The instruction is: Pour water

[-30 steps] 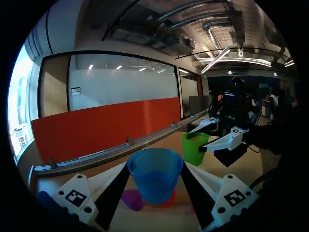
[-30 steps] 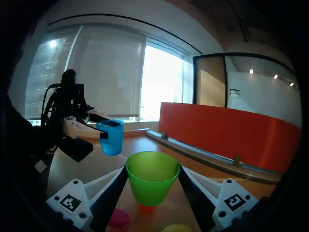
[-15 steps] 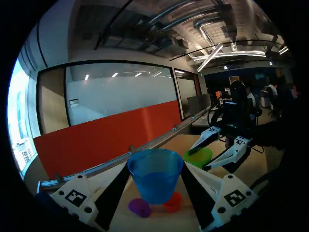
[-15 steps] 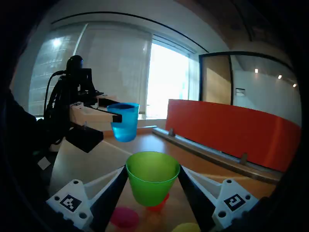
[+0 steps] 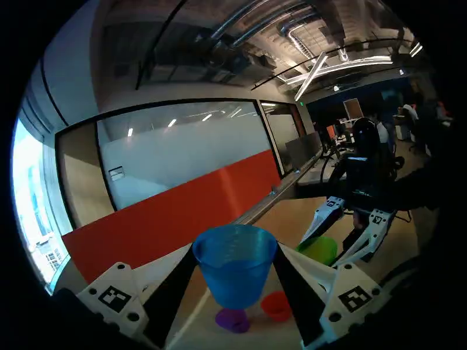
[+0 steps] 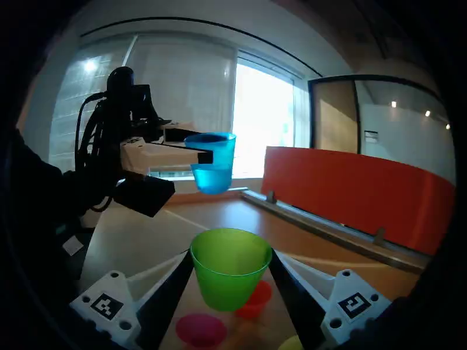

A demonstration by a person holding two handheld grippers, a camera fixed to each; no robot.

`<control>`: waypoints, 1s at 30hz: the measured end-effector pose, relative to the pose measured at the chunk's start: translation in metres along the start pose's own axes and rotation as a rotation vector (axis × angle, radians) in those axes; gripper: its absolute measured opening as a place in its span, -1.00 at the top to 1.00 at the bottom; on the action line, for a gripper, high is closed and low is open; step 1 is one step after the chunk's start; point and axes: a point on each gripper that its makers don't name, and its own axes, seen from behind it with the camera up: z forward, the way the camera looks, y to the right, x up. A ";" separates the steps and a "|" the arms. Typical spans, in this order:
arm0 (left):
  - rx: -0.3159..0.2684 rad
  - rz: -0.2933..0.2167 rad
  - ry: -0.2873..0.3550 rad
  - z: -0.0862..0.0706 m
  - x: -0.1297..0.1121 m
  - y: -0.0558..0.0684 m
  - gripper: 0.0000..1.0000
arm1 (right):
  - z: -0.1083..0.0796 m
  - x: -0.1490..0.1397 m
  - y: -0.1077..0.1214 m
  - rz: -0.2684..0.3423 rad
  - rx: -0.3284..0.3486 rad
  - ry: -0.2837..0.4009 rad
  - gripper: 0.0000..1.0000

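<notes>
Above the wooden surface [image 6: 140, 236] two large cups were held up, one in each tongs: one blue cup [image 5: 234, 274] and one green cup [image 6: 229, 274].

Below them, the right gripper view showed three small cups standing on the surface. These were a pink cup [image 6: 201, 330], an orange cup [image 6: 255, 296] and a yellow-green cup [image 6: 290, 345] cut off at the bottom edge. The left gripper view showed two small cups under the blue cup, a purple cup [image 5: 232, 319] and an orange one beside it.

The left tongs [image 5: 234, 256] were closed in to the cup's width, with both fingers pressed against the sides of the blue cup just under its rim. The cup sat about upright, and water [image 5: 234, 286] filled roughly its lower half.

The right tongs [image 6: 230, 262] were narrowed in the same way, with both fingers clamped on the green cup's sides. Whether the green cup held anything could not be told.

From the right gripper view, the blue cup hung higher than the green cup and well apart from it, to the upper left. From the left gripper view, the green cup sat lower and to the right, between the other tongs' white fingers.

One long orange partition [image 5: 175, 219] ran along the far edge of the surface, and one bright window [image 6: 262, 122] stood behind the left tongs.
</notes>
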 end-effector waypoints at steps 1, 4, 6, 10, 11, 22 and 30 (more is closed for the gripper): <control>0.003 0.007 0.000 0.000 0.001 -0.001 -0.75 | 0.000 0.000 -0.001 0.001 0.003 0.000 -0.86; 0.010 0.029 -0.002 0.001 0.002 -0.003 -0.75 | 0.002 -0.002 -0.005 0.003 0.011 0.000 -0.86; 0.014 0.045 -0.005 0.002 0.002 -0.004 -0.75 | 0.003 -0.002 -0.007 0.005 0.016 0.001 -0.86; 0.019 0.073 -0.009 0.004 0.003 -0.005 -0.75 | 0.005 -0.004 -0.011 0.006 0.025 0.002 -0.86; 0.020 0.080 -0.010 0.005 0.003 -0.006 -0.75 | 0.005 -0.004 -0.013 0.006 0.027 0.002 -0.86; 0.031 0.153 -0.012 0.009 0.008 -0.008 -0.75 | 0.010 -0.008 -0.023 0.002 0.053 -0.005 -0.86; 0.029 0.204 -0.018 0.013 0.010 -0.006 -0.75 | 0.013 -0.011 -0.027 -0.005 0.063 -0.007 -0.85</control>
